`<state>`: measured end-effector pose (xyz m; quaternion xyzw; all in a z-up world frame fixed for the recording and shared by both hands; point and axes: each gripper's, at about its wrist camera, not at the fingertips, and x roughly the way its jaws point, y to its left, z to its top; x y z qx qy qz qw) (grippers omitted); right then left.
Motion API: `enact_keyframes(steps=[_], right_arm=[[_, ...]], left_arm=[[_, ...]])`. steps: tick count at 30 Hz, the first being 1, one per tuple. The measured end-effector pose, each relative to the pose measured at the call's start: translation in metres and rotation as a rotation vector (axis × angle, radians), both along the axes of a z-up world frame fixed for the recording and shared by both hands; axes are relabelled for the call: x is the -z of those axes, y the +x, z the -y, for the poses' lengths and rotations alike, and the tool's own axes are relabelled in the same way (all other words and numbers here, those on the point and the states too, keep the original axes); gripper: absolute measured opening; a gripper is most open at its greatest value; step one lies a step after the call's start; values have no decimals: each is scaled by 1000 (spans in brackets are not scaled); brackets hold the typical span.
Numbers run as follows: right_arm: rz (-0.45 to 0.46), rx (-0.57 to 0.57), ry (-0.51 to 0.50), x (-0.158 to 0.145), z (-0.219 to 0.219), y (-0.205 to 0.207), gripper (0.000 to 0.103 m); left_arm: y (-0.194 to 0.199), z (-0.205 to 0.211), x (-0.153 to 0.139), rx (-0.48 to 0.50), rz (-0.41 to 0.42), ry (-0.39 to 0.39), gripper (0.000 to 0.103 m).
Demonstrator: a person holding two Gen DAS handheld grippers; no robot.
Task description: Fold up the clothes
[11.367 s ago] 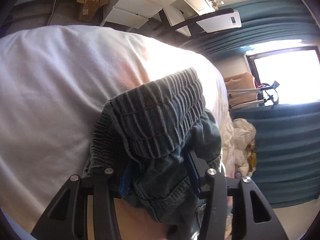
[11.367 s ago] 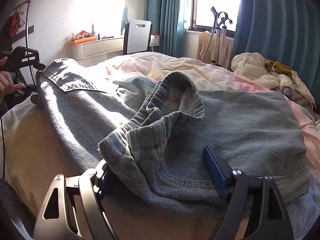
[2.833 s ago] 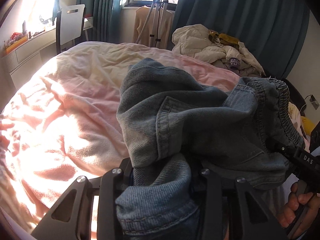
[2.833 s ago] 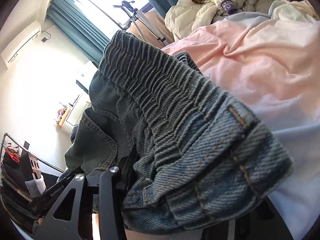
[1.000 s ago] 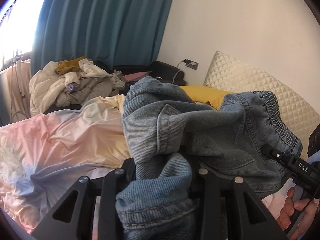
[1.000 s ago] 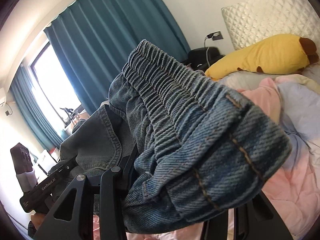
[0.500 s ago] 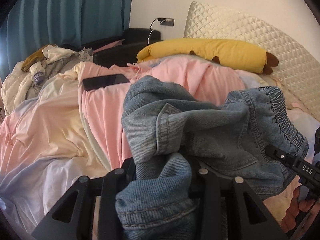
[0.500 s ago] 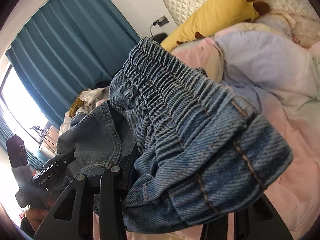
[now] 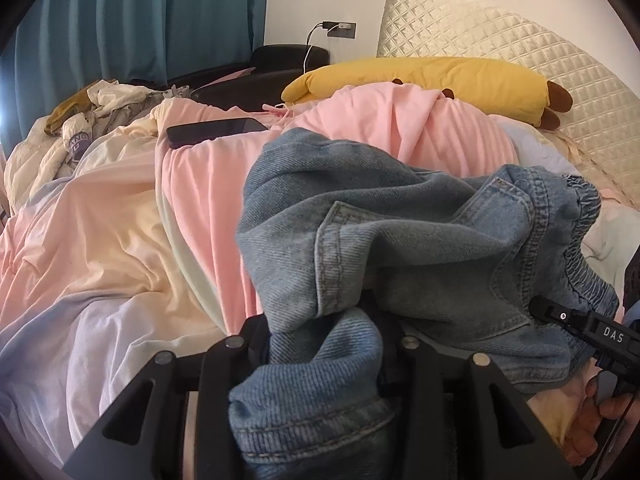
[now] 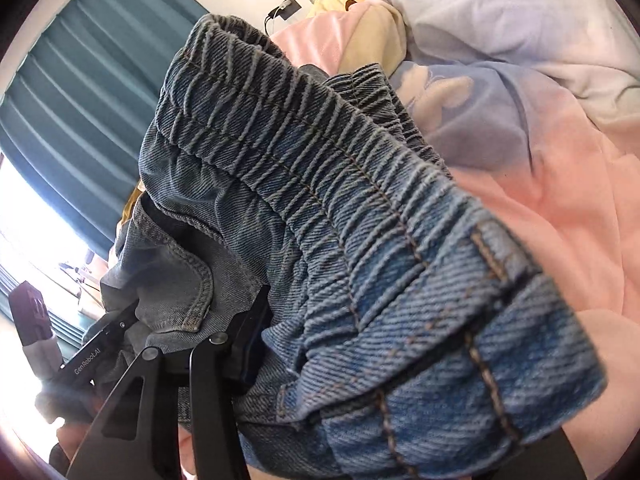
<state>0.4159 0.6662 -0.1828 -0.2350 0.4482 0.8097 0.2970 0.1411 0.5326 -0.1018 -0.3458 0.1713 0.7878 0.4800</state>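
A folded bundle of blue denim jeans [image 9: 420,240] hangs between both grippers just above the pink and cream bedding [image 9: 100,248]. In the left wrist view my left gripper [image 9: 320,320] has a thick denim fold bunched between its fingers; its jaws are opening, with the cloth still pressed. The right gripper's body [image 9: 580,328] and a hand [image 9: 592,420] show at the bundle's right end. In the right wrist view my right gripper [image 10: 372,344] holds the elastic waistband [image 10: 320,152]. Its jaws are opening too, and denim hides its right finger.
A long yellow plush pillow [image 9: 420,76] lies against the quilted headboard [image 9: 520,40]. A black phone [image 9: 216,130] rests on the bedding beside a pink garment [image 9: 380,128]. Loose clothes [image 9: 80,120] pile up at the far left under teal curtains [image 9: 140,20].
Both grippers have carried the jeans from in front of the curtains toward the head of the bed and down close to the bedding. The denim stays between both pairs of fingers.
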Motion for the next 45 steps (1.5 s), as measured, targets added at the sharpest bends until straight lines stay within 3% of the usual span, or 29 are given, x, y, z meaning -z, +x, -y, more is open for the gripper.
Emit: enact_keyframes(steps=[4,7,9,17,22,27,35,45], right_arm=[[-6,4,-36,-10,7,10,55],[19,33,-45,-18,18,21,66],[32,61,-41,-25,28,31,81],[109,187,150,-87,82,75,84],[99,166,308,-155,72,53,86],[62,63,390,-192,67,-12,86],[-7,-126,480,-258,135,-69,86],[-40,-354,633,-296,229,-133,86]], left_arm=[[4,8,-8,12,-2,-3,41],[8,16,-15,24,11,-18,44],[11,25,-22,22,15,-19,45],[26,85,-85,-39,-109,82,51],[23,124,-128,-122,-178,114,51],[17,171,-165,-211,-240,134,51],[4,266,-205,-364,-296,169,51],[-7,378,-230,-561,-349,184,51]])
